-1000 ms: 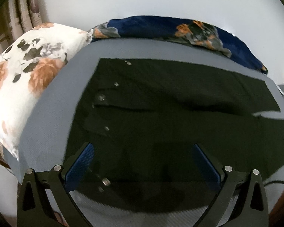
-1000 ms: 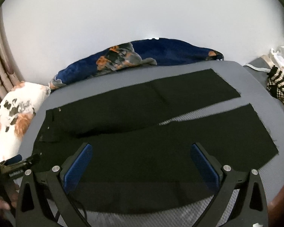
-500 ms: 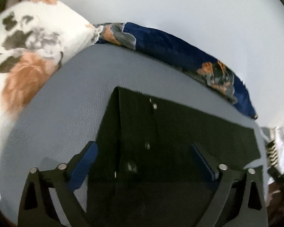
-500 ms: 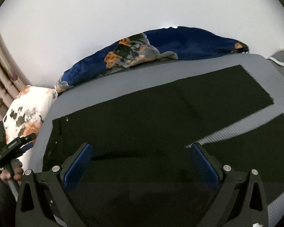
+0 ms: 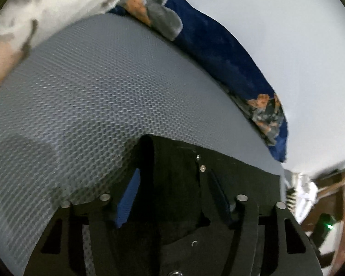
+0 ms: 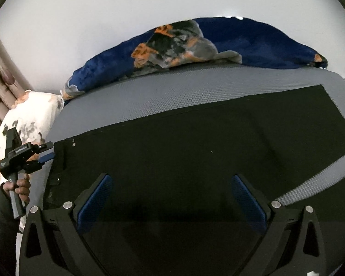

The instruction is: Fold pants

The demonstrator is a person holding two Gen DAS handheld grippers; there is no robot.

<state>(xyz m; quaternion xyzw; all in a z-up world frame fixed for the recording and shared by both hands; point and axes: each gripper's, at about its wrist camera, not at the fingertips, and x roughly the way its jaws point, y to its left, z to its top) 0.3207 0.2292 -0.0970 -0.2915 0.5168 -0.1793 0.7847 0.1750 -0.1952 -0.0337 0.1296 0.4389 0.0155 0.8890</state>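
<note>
Black pants [image 6: 195, 142] lie flat on the grey textured bed [image 6: 172, 92], waistband at the left, legs running right. In the left wrist view the far waistband corner [image 5: 172, 161] with its metal studs sits between the blue pads of my left gripper [image 5: 172, 184], whose jaws have narrowed around the cloth. The left gripper also shows in the right wrist view [image 6: 46, 154] at that corner. My right gripper [image 6: 172, 188] is open wide, hovering low over the pants' middle, touching nothing.
A navy floral blanket [image 6: 195, 43] lies along the far edge against the white wall. A white floral pillow [image 6: 27, 115] sits at the left. A strip of grey bed [image 6: 315, 181] shows between the two legs at the right.
My left gripper moved up to the far waistband corner and its jaws closed in around it. My right gripper moved forward and lower over the pants, still open.
</note>
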